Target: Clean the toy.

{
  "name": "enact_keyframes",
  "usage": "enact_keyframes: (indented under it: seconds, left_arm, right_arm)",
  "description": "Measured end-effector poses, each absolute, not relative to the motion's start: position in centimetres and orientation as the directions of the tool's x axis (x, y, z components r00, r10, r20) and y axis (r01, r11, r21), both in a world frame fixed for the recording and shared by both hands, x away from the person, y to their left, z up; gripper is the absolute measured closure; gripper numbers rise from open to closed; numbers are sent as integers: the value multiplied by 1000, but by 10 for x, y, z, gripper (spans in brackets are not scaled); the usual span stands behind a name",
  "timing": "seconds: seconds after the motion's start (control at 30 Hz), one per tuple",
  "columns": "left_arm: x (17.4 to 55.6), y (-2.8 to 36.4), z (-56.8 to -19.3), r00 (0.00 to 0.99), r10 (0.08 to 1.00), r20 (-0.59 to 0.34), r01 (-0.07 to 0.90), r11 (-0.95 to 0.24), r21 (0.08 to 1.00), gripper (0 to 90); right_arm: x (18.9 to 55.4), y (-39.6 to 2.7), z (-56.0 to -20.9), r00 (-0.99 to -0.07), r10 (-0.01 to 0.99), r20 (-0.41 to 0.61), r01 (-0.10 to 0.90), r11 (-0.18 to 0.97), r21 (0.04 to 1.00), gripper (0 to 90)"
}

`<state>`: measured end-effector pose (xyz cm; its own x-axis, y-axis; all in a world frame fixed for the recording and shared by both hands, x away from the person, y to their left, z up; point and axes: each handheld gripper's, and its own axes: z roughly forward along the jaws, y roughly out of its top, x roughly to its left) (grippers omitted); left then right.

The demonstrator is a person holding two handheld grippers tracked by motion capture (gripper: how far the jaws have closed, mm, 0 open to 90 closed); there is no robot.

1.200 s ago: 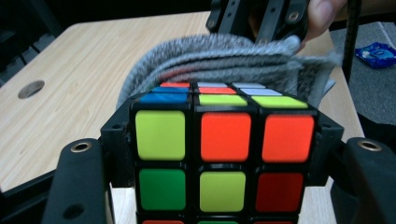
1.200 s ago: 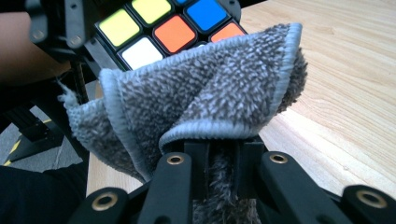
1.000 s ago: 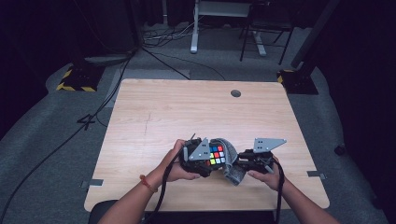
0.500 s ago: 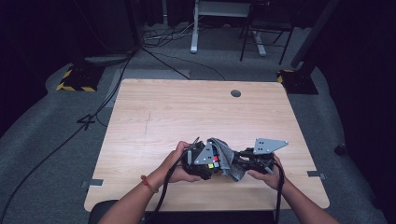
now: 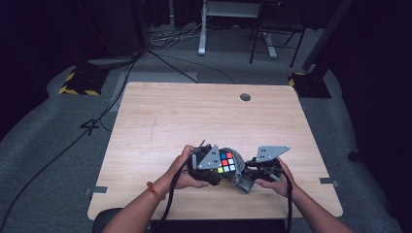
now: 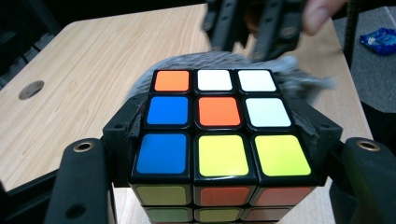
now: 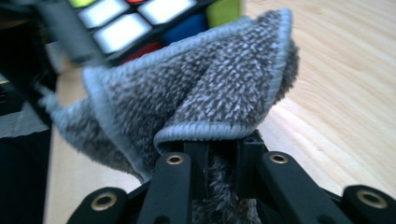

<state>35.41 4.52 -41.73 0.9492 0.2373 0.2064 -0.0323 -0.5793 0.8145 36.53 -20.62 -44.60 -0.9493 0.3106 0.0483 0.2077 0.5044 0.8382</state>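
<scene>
Left gripper (image 5: 214, 167) first: its jaws are clamped hard on the cube (image 5: 226, 162), one black pad on each side, and in the left gripper view the cube (image 6: 219, 126) sits square between them, its top face showing orange, white, white, then blue, orange, white, then blue, yellow, yellow. No gap at either pad.

Over to the right gripper (image 5: 245, 177): jaws pinched nearly together on the cloth (image 5: 238, 177). In the right gripper view the grey cloth (image 7: 196, 93) bunches up out of the narrow slot between the fingers (image 7: 175, 186), a folded hem lying right across their tips. The cloth's far edge lies up against the cube (image 7: 126, 18) at its underside; the view is blurred there, so whether it truly presses on the face I cannot say for sure.

Where is the cube? Near the front edge of the table (image 5: 194, 116), about midway along it, with the cloth just to the right of the cube and partly behind it.

Against the earlier pictures: the cube stays at the same spot on the table and both grips hold as they were. The grey plate on the left gripper has tipped, so the cube has been turned a little. The cloth has shifted around the cube's right side.
</scene>
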Motion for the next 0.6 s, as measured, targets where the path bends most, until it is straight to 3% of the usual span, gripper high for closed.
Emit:
enact_keyframes:
  seconds: [0.17,0.37,0.6]
  left_arm:
    - [357,49,-418,951,247,186,-15,-567,824,334]
    - [350,40,-419,966,194,169,-30,-567,823,335]
    - [343,37,-414,964,184,191,-59,-553,831,335]
  right_arm:
    - [361,-210,-435,-956,291,44,182,465,866,796]
    - [359,-217,-425,-943,331,19,160,403,901,794]
    - [364,-208,-439,-932,363,-13,184,502,845,795]
